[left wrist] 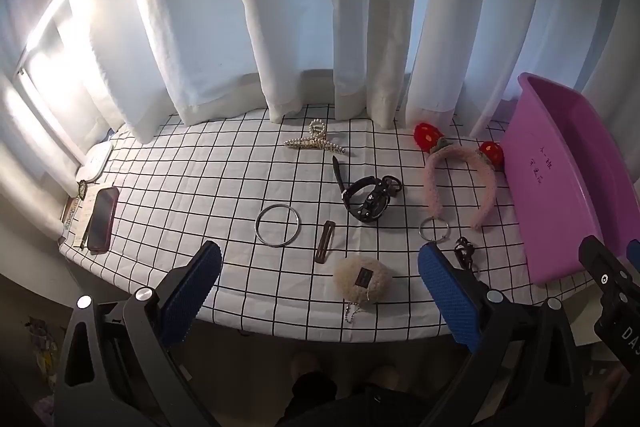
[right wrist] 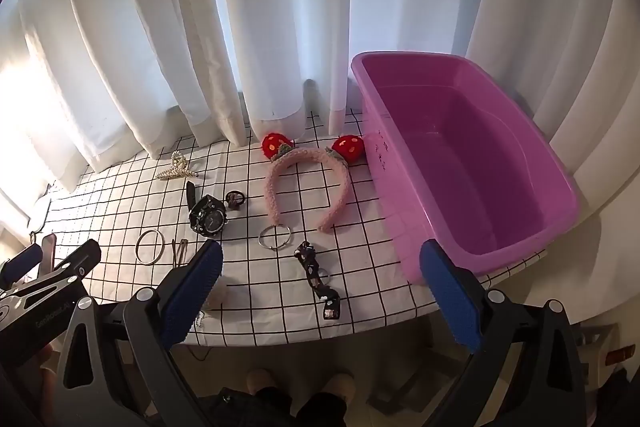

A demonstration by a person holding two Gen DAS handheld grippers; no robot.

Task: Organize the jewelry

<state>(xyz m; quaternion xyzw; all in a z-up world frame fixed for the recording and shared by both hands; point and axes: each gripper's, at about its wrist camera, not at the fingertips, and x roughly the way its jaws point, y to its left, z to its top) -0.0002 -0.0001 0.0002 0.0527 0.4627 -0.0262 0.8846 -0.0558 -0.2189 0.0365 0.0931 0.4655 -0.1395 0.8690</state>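
Jewelry lies spread on a grid-patterned tablecloth (left wrist: 200,179). I see a pearl claw clip (left wrist: 314,141), a black watch (left wrist: 366,197), a silver bangle (left wrist: 277,225), a brown hair clip (left wrist: 324,247), a fluffy cream pouch (left wrist: 363,279), a key ring (left wrist: 434,228), a pink strawberry headband (left wrist: 460,183) and a dark patterned strap (right wrist: 316,277). An empty pink tub (right wrist: 472,163) stands at the right. My left gripper (left wrist: 320,275) is open above the near table edge, over the pouch. My right gripper (right wrist: 320,279) is open and empty, near the strap.
White curtains (left wrist: 320,7) hang behind the table. A phone (left wrist: 102,219) and papers lie at the table's far left edge. The person's feet (right wrist: 300,383) show below the near edge. A small dark hair tie (right wrist: 235,201) lies beside the watch.
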